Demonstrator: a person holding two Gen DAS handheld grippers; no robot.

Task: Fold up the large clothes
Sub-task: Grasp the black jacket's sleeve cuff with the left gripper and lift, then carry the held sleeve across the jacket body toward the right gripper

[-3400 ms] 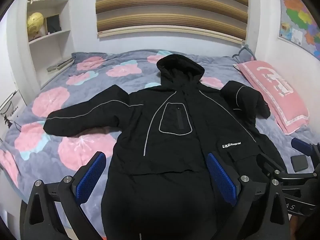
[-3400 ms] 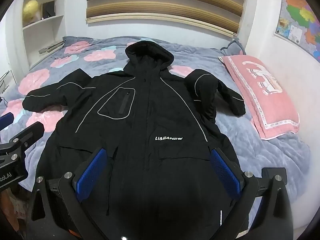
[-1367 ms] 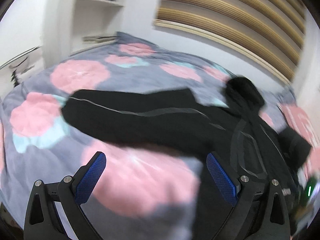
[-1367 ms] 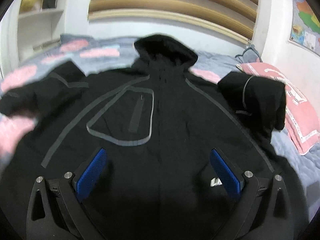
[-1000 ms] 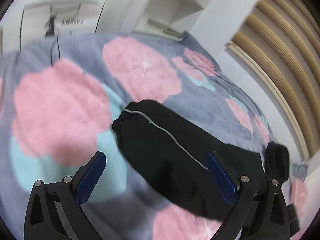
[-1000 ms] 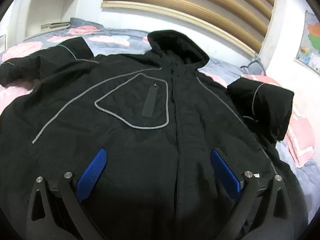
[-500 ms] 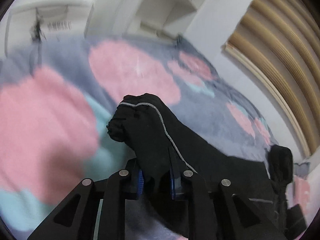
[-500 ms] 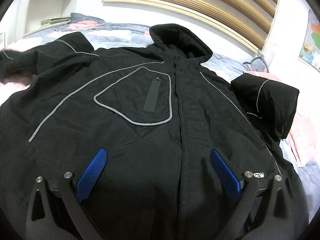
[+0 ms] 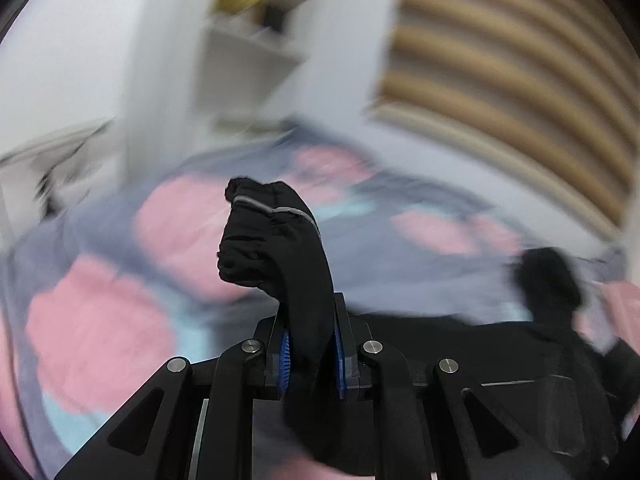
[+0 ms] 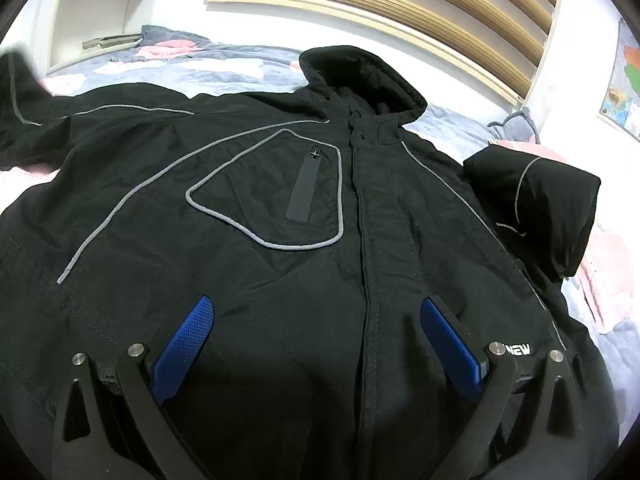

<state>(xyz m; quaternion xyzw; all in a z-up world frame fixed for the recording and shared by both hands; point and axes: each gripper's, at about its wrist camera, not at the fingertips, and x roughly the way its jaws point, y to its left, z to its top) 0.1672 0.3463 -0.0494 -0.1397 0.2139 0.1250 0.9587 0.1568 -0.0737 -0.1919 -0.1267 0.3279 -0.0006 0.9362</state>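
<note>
Jaws of left gripper (image 9: 310,354) pinch the jacket (image 10: 320,240) sleeve cuff (image 9: 272,240); right gripper (image 10: 316,344) gapes empty. Thin bite: padded cuff may slip out mid-fold.

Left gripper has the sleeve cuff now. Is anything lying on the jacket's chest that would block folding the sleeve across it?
Nothing visible does. The left gripper is shut on the sleeve, and the jacket front lies bare. The right gripper hovers open above the lower front, which might crowd the fold.
</note>
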